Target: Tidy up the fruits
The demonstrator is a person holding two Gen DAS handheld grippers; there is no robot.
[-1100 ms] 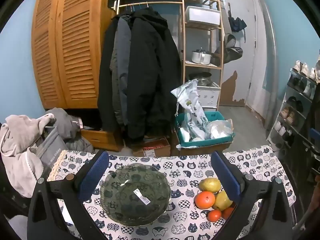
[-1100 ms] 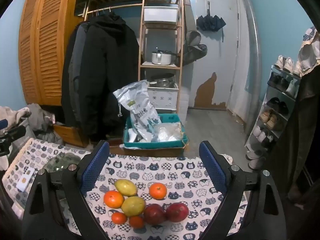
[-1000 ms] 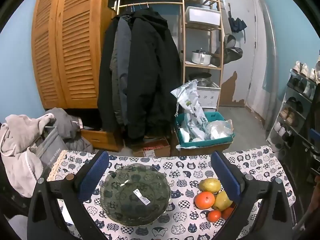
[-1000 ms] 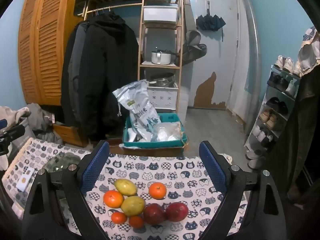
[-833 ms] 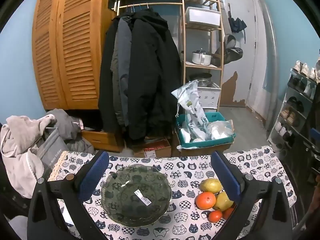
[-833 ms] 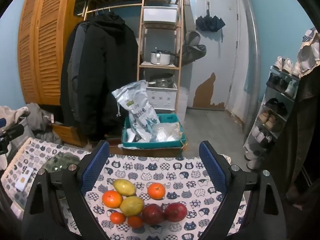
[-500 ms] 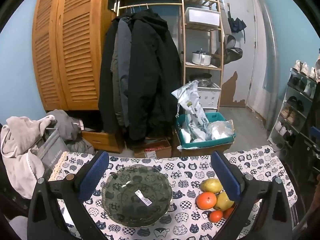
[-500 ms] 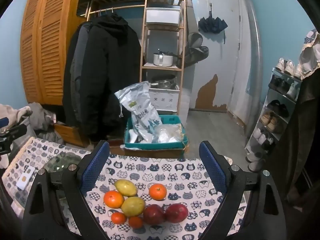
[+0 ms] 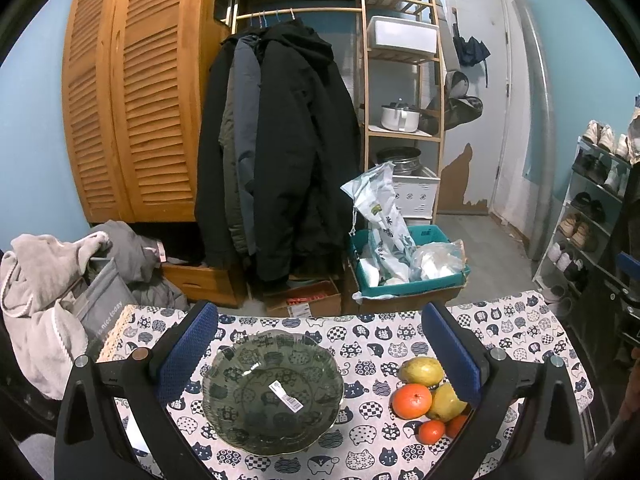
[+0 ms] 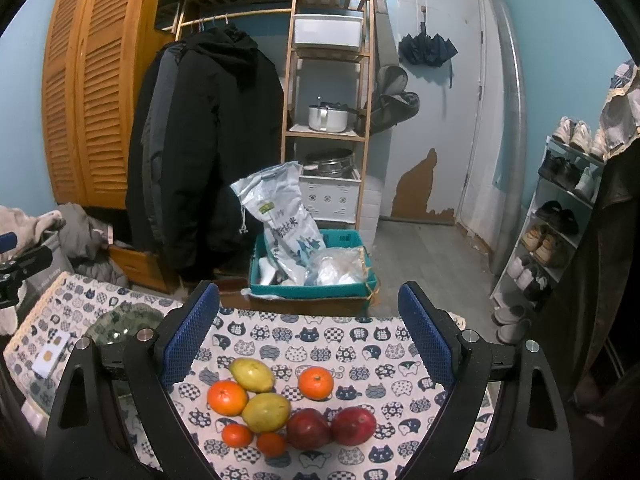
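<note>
My right gripper (image 10: 308, 344) spread wide, empty, fruit (image 10: 266, 407) directly below-ahead. Left gripper (image 9: 318, 354) likewise agape over bowl (image 9: 273, 392). Right nearer fruit.

From the left hand-held gripper (image 9: 319, 354), its right finger (image 9: 450, 350) covers part of the fruit pile (image 9: 428, 394), red ones totally hidden. From the right one (image 10: 308, 334), the glass bowl (image 10: 120, 320) sits half behind its left finger.

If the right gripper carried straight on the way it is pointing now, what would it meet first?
Probably the fruit pile: the open right gripper frames it, with the lone orange and the nearer yellow fruit closest to its line. Depth is unclear, so it might instead pass above them towards the tablecloth.
</note>
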